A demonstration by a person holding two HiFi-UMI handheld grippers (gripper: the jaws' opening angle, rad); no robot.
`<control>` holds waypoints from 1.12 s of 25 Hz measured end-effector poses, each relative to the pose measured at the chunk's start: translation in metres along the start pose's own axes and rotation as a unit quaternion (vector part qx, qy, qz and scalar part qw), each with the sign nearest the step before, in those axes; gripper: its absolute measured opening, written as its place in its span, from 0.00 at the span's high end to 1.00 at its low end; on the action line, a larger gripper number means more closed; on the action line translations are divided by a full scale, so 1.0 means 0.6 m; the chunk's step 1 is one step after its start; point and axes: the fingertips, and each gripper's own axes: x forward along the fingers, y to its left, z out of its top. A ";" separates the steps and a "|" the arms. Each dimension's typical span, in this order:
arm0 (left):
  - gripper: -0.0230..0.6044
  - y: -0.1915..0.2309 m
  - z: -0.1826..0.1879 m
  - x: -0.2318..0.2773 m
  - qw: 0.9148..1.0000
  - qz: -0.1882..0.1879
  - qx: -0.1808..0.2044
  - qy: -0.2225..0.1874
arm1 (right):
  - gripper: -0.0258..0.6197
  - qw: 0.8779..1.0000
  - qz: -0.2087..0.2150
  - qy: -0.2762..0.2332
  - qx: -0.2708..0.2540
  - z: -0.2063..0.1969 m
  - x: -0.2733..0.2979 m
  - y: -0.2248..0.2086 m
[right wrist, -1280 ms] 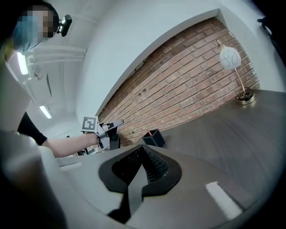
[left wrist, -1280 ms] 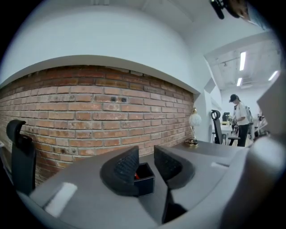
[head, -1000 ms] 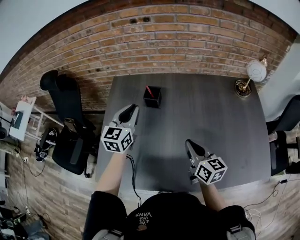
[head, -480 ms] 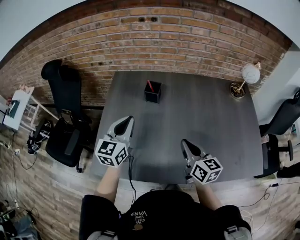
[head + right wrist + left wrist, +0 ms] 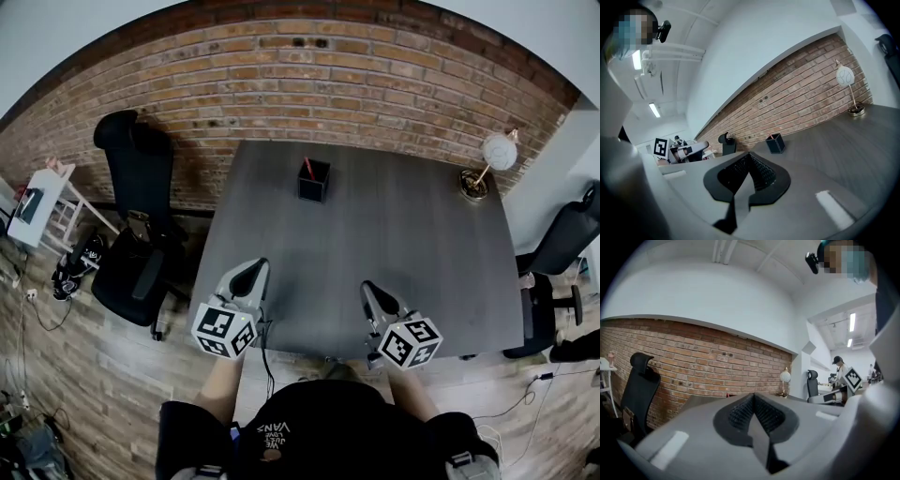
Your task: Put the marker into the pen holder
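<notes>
A black square pen holder [image 5: 314,180] stands near the far edge of the grey table [image 5: 403,244], with a red marker [image 5: 307,168] sticking up out of it. In the right gripper view the pen holder [image 5: 775,143] shows far ahead with the marker's red tip [image 5: 773,135] above its rim. My left gripper [image 5: 249,277] hangs over the near left part of the table, shut and holding nothing; its jaws [image 5: 753,413] meet in its own view. My right gripper [image 5: 374,295] sits over the near right part, also shut and holding nothing, pads together [image 5: 749,171].
A globe lamp [image 5: 497,155] on a brass base stands at the table's far right corner. A black office chair [image 5: 141,216] is left of the table, another [image 5: 562,239] at the right. A brick wall [image 5: 328,84] runs behind. A white side table [image 5: 33,211] stands far left.
Both grippers have drawn back toward the table's near edge, the left one the most, away from the pen holder. The marker stays in the holder.
</notes>
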 end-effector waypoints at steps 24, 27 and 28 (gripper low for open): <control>0.88 -0.040 -0.091 -0.136 0.995 0.018 -0.093 0.011 | 0.96 0.999 0.003 0.043 -0.029 -0.073 -0.028 0.073; 0.88 -0.045 -0.092 -0.140 0.995 0.016 -0.095 0.008 | 0.96 0.998 0.002 0.047 -0.037 -0.077 -0.029 0.074; 0.88 -0.046 -0.092 -0.141 0.995 0.016 -0.096 0.008 | 0.96 0.998 0.001 0.048 -0.039 -0.077 -0.028 0.075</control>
